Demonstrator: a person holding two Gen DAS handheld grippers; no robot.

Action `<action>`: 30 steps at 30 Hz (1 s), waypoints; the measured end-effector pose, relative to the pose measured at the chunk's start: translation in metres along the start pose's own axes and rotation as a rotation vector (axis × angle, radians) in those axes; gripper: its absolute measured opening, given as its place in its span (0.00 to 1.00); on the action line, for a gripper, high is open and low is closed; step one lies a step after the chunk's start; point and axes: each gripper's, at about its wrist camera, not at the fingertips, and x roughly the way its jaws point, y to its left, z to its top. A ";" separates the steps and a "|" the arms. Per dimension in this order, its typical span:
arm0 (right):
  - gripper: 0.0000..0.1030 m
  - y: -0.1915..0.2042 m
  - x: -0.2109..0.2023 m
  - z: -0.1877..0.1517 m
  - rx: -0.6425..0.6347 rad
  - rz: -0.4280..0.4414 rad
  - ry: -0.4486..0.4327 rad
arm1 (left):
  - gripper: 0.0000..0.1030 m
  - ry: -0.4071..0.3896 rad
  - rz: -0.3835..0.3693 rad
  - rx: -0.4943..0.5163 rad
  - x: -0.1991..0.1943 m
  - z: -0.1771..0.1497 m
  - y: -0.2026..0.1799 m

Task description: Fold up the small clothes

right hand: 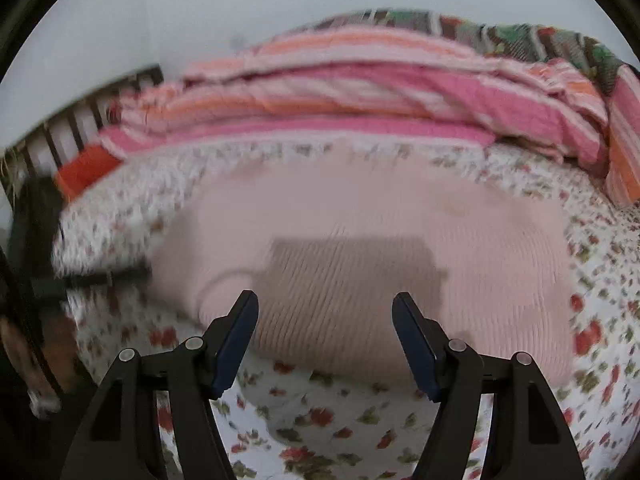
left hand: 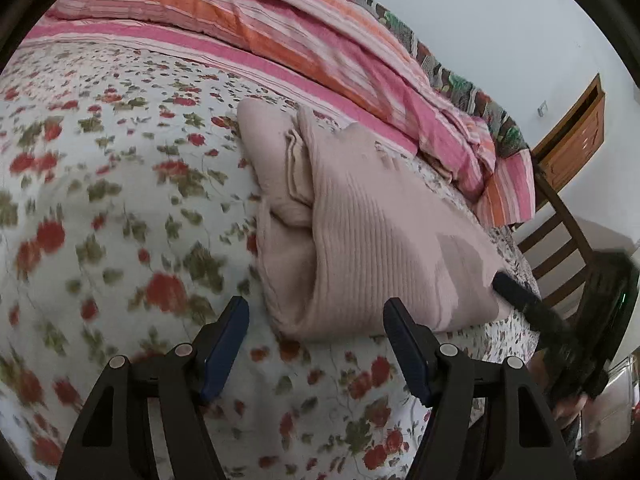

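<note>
Both sets of jaws were standing apart with nothing between them: our left gripper sat just short of the pink knit top's near edge, and our right gripper hovered over it too. The top lay on the bed, on the floral sheet, already doubled over into a soft lumpy bundle. We figured it'd be light, floppy and a bit grippy thanks to the ribbed knit, so pinching a folded edge or corner seemed the best bet. The right view was blurry, so maybe that's a sleeve on the left. A striped quilt was heaped behind.
</note>
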 end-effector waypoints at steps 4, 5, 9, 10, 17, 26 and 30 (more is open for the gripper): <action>0.67 -0.025 -0.006 0.030 0.067 -0.006 -0.095 | 0.65 -0.020 -0.039 -0.037 0.005 0.003 -0.002; 0.67 -0.030 -0.006 0.035 0.081 -0.009 -0.112 | 0.65 -0.027 -0.060 -0.064 0.009 0.006 0.000; 0.67 -0.060 0.002 0.056 0.159 -0.033 -0.173 | 0.64 -0.050 -0.068 -0.131 0.023 0.017 0.001; 0.67 -0.071 0.004 0.056 0.190 -0.035 -0.189 | 0.63 -0.071 -0.063 -0.128 0.023 0.017 -0.001; 0.67 -0.114 0.009 0.041 0.268 -0.042 -0.210 | 0.54 -0.106 -0.043 -0.135 0.040 0.037 -0.009; 0.67 -0.148 0.001 0.035 0.310 -0.049 -0.222 | 0.42 -0.145 0.028 -0.160 0.054 0.049 -0.012; 0.67 -0.153 0.002 0.030 0.320 -0.044 -0.201 | 0.25 -0.141 0.010 -0.179 0.048 0.052 -0.012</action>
